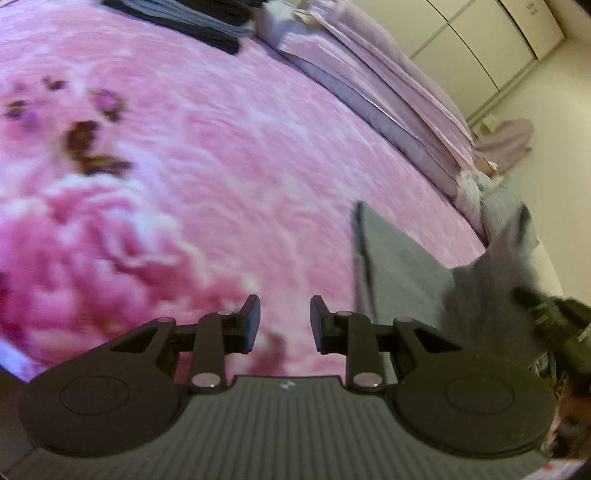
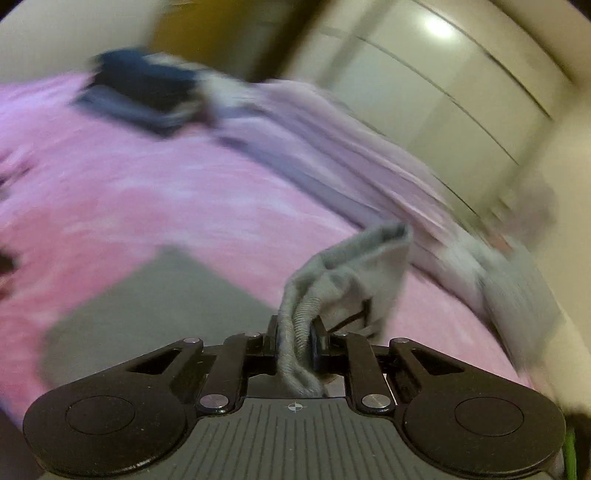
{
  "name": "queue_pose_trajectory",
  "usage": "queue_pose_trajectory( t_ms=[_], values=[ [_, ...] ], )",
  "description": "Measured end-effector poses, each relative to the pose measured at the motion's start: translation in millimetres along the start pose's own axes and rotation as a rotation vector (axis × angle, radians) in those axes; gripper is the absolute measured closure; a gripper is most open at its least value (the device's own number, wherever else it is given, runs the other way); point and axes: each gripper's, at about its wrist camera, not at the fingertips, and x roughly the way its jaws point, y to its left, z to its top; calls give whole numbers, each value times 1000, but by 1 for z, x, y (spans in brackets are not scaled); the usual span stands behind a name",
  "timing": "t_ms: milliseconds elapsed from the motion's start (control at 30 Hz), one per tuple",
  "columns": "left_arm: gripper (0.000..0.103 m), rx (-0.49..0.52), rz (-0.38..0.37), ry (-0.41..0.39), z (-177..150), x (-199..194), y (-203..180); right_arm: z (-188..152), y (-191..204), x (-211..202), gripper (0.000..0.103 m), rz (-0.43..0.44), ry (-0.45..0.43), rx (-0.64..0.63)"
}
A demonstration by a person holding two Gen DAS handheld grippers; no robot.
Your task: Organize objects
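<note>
My right tool [image 2: 295, 338] pinches a grey sock's [image 2: 347, 273] cuff; its length trails toward upper right. Left tool [image 1: 285, 323], slightly open, holds nothing above the pink bed [image 1: 221, 166].

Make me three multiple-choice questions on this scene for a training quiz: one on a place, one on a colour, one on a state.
1. Where does the pile of dark folded clothes lie?
A. On the far part of the pink blanket
B. On the floor
C. Between the left gripper's fingers

2. What colour is the cloth in the right gripper?
A. Red
B. Grey
C. Yellow

3. How does the left gripper stand?
A. Shut on a cloth
B. Shut on a pillow
C. Partly open, with nothing between its fingers

Answers:
1 A, the dark pile sits at the top of the left wrist view, on the blanket.
2 B, grey fabric bunches between the fingers in the right wrist view.
3 C, a clear gap shows only pink blanket behind it.
</note>
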Motion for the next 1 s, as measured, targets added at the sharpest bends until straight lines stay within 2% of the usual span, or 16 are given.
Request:
queue_pose_trajectory(
  t_ms=[67,133,167,200,233,300,433,500,567,633,733,767,833,867,933,1000],
  values=[
    [80,-14,11,6,-1,-5,13,-5,49,19,92,59,14,-64],
    [83,-36,3,5,-2,-10,24,-20,88,46,92,133,91,-85],
    [83,-55,-6,6,-2,-13,30,-27,98,53,92,118,94,-91],
    [83,-69,-17,7,-2,-15,35,-31,108,50,92,66,64,-141],
    [83,-72,-24,5,-3,-18,39,-28,111,50,92,60,65,-154],
    [83,-67,-26,10,-3,-17,42,-20,100,49,92,93,67,-92],
    [83,-52,-32,14,-1,-13,40,-2,103,22,92,69,10,-102],
    [83,-43,-34,18,-2,-11,39,-2,112,25,92,72,11,-119],
    [83,-36,-33,19,-3,-11,38,-6,122,49,92,87,58,-142],
    [83,-32,-33,16,-5,-11,38,-9,130,48,92,57,33,-178],
    [83,-47,-35,11,-8,-12,40,2,131,36,92,76,-26,-152],
    [83,-49,-32,11,-8,-12,40,3,133,38,92,90,-16,-155],
    [83,-35,-21,12,-8,-11,37,-3,138,53,86,117,52,-187],
    [83,-24,-13,12,-8,-12,34,-6,141,52,84,98,25,-207],
    [83,-8,-4,16,-8,-12,32,-5,140,46,81,95,35,-219],
    [83,-14,-2,29,-7,-13,29,0,129,31,67,154,32,-177]
  ],
)
